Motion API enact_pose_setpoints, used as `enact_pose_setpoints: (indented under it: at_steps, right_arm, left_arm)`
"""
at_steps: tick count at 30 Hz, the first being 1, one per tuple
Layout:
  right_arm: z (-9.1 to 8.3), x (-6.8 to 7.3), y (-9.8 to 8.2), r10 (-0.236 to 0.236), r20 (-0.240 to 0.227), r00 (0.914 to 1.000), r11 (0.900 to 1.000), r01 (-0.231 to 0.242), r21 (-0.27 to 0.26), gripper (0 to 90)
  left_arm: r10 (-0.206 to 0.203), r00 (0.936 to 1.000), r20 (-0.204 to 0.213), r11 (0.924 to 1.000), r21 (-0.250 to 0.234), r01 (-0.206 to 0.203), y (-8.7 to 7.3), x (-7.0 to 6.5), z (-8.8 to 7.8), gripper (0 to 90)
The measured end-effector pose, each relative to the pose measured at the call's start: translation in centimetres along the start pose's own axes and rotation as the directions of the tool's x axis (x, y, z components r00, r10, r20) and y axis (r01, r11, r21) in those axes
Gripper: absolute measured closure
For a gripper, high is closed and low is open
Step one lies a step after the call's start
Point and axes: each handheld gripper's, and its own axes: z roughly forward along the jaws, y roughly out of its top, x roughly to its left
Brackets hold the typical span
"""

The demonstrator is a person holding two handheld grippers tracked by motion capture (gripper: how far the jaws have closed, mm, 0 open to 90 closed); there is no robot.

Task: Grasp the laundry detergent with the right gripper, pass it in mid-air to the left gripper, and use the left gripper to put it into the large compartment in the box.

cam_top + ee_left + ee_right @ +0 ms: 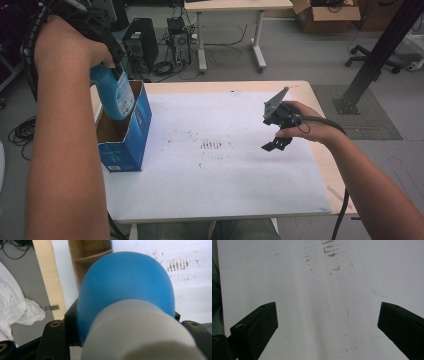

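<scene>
We have the blue bottle (pixel 116 95) clamped by its neck in the jaws of the left gripper (pixel 111 64), its lower end just inside the open top of the blue box (pixel 131 137) at the left edge of the table (pixel 235 86). To do this well we should keep the bottle upright and centred between the cardboard walls, lower it straight down, and let go only once it rests on the bottom. The right gripper (pixel 276 143) hangs over the white sheet (pixel 225 170) with its jaws wide apart and empty, and we could use it to steady the box if it tips.
</scene>
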Motion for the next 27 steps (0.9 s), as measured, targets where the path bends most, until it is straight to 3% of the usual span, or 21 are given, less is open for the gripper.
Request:
enact_pose_setpoints:
  at_steps: [8, 15, 27]
  right_arm:
    - [0.3, 0.0, 0.2, -0.002, -0.004, 1.0000, 1.000, 0.002, 0.008, 3.2]
    - [0.6, 0.1, 0.4, 0.001, -0.005, 1.0000, 1.000, -0.001, 0.010, 3.2]
    - [1.1, 0.3, 0.3, 0.002, -0.017, 0.9999, 1.000, -0.002, 0.006, 3.2]
  left_arm:
    - [-0.061, 0.9981, -0.005, 0.9981, 0.008, 0.061, -0.1, 1.9, 1.2, 38.9]
    - [-0.074, 0.9972, 0.000, 0.9970, 0.019, 0.074, -0.3, 3.0, 3.0, 38.9]
    - [-0.082, 0.9966, 0.013, 0.9952, 0.055, 0.081, -0.1, 3.4, 6.1, 38.9]
